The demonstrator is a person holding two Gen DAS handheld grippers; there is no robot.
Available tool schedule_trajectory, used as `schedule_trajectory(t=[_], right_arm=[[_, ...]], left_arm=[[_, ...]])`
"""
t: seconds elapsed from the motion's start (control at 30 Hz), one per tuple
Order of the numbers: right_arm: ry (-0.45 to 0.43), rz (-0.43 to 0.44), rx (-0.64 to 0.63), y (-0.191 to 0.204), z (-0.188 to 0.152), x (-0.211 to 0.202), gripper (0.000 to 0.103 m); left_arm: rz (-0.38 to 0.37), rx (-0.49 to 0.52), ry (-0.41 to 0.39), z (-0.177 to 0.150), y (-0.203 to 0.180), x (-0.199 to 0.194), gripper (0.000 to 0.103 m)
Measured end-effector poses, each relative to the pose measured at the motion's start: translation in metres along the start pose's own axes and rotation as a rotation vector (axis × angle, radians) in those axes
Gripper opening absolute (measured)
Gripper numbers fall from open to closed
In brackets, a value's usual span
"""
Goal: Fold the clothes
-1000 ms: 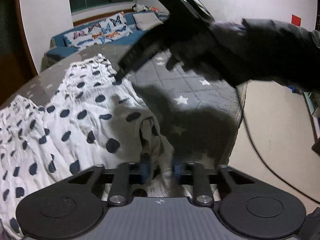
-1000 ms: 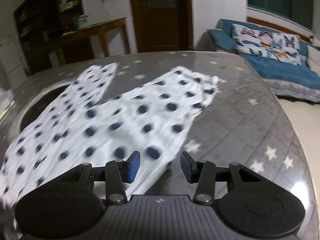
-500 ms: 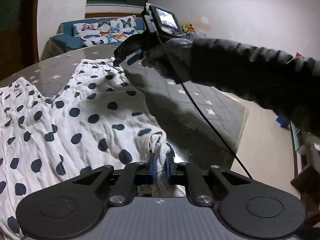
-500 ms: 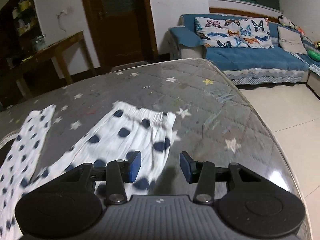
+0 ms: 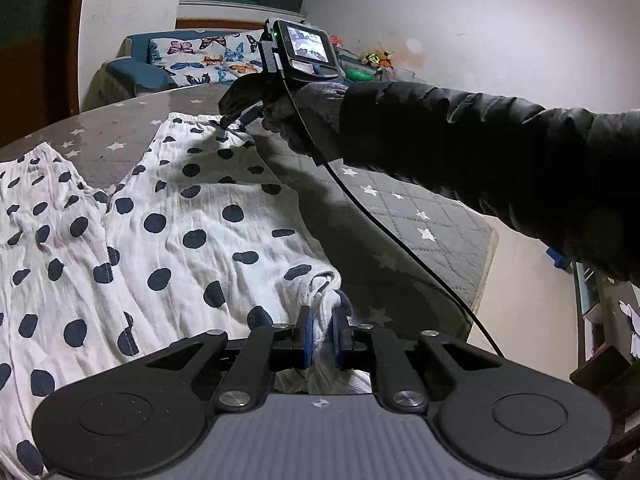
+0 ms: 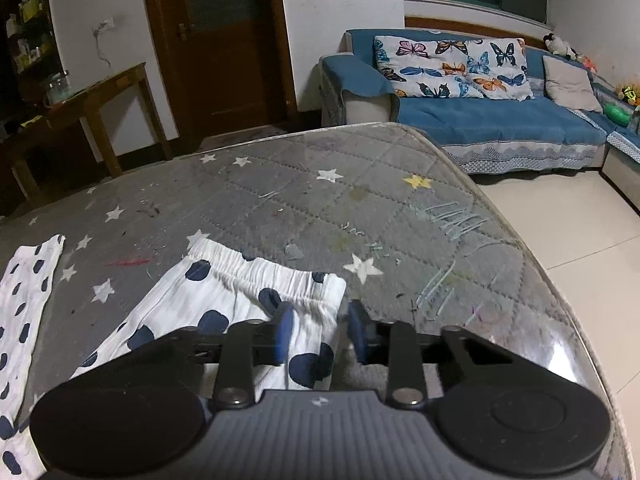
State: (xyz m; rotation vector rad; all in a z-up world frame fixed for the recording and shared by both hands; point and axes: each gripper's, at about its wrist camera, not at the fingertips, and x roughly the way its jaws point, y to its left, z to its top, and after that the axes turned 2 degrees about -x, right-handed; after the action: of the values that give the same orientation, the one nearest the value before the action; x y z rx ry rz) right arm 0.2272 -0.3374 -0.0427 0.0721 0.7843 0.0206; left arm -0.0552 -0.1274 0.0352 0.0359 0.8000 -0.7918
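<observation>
White polka-dot trousers (image 5: pixel 168 232) lie spread on a grey star-quilted table (image 5: pixel 400 216). My left gripper (image 5: pixel 320 336) is shut on a bunched corner of the trousers at the near right. My right gripper (image 5: pixel 234 120) shows in the left wrist view, tips down on the far cuff. In the right wrist view, my right gripper (image 6: pixel 322 334) is open, its jaws straddling the right corner of the elastic cuff (image 6: pixel 260 276), low over the cloth. The other trouser leg (image 6: pixel 28 292) lies at the left.
The table edge (image 6: pixel 532 264) curves away close on the right, with tiled floor (image 6: pixel 580 232) beyond. A blue sofa with butterfly cushions (image 6: pixel 460 76) stands behind. A wooden side table (image 6: pixel 88 96) and a door (image 6: pixel 224 40) are at the back left.
My left gripper closed on the trouser corner. My right gripper travelled along the leg to the far cuff, came down onto it, and its jaws have narrowed.
</observation>
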Motion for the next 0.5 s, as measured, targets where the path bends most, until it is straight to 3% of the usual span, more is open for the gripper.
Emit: schedule_trajectory(t=[0.27,0.5], right_arm=[[-0.005,-0.009,-0.005,0.002,0.007,-0.008,0.009],[-0.039,-0.013,-0.019,0.008,0.019,-0.025,0.007]], left_arm=[[0.006,0.004,-0.012,-0.003,-0.002,-0.005,0.011],[0.018,0.003,-0.041,-0.007,-0.004,-0.016,0.010]])
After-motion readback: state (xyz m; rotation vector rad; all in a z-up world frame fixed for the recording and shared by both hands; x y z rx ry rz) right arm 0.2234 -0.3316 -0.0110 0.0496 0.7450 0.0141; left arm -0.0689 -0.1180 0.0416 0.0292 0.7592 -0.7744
